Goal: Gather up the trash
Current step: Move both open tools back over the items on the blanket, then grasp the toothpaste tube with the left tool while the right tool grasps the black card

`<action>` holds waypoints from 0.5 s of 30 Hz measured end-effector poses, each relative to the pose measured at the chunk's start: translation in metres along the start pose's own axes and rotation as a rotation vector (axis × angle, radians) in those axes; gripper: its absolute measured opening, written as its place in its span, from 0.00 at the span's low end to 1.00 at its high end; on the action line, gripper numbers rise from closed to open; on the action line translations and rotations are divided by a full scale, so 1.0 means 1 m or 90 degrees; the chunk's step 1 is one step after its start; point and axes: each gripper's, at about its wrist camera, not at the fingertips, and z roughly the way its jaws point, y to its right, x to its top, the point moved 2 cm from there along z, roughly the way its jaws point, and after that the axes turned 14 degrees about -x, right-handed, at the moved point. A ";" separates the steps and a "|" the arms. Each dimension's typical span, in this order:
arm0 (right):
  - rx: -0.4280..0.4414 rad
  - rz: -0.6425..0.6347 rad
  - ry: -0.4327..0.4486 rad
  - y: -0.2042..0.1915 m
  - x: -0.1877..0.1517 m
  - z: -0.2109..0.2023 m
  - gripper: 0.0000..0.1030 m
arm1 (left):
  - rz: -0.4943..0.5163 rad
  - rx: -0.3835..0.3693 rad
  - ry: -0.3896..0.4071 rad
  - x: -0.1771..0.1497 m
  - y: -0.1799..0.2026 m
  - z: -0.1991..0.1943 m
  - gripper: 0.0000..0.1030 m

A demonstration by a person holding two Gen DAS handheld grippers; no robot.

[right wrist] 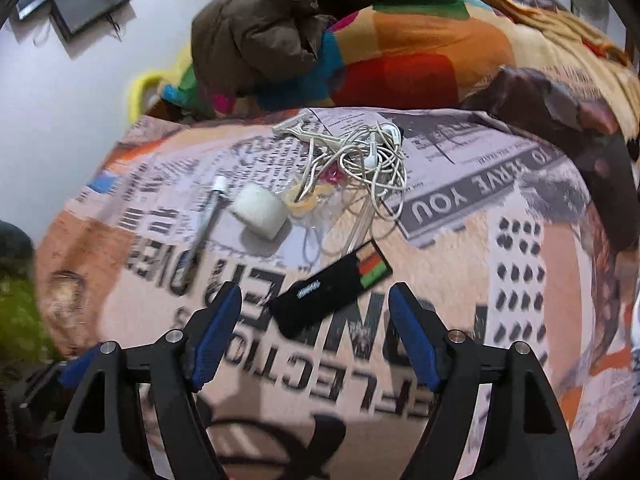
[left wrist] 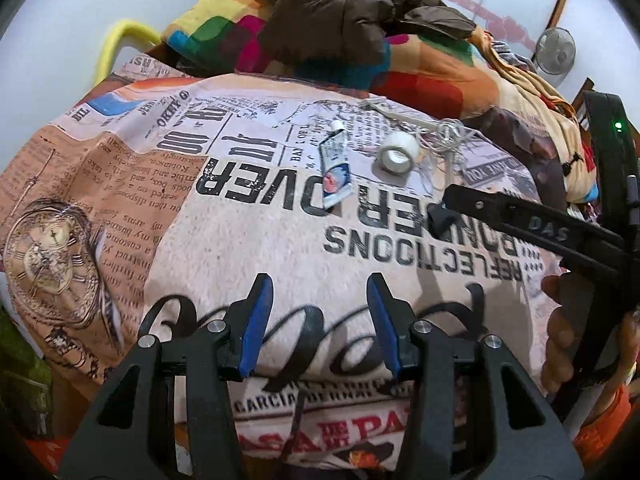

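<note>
Small items lie on a bed covered by a newspaper-print blanket. A white and blue tube lies beside a white tape roll and tangled white earphones. In the right wrist view the tube, tape roll, earphones, a clear plastic wrapper and a black wrapper show. My left gripper is open and empty, short of the tube. My right gripper is open, just short of the black wrapper; it also shows in the left wrist view.
A brown jacket and a colourful quilt are piled at the back of the bed. A yellow bed frame stands at the back left against the white wall. A fan stands at the far right.
</note>
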 end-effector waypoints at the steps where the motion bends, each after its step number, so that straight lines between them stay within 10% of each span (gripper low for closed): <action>1: -0.026 -0.010 0.005 -0.003 0.000 0.004 0.71 | -0.001 0.001 0.000 0.001 -0.002 0.003 0.46; 6: -0.119 -0.064 0.032 -0.009 -0.010 0.012 0.71 | 0.019 -0.001 -0.009 0.011 -0.008 0.022 0.46; 15: -0.065 -0.042 0.020 0.032 -0.010 0.008 0.70 | 0.044 0.002 0.003 0.039 0.002 0.057 0.46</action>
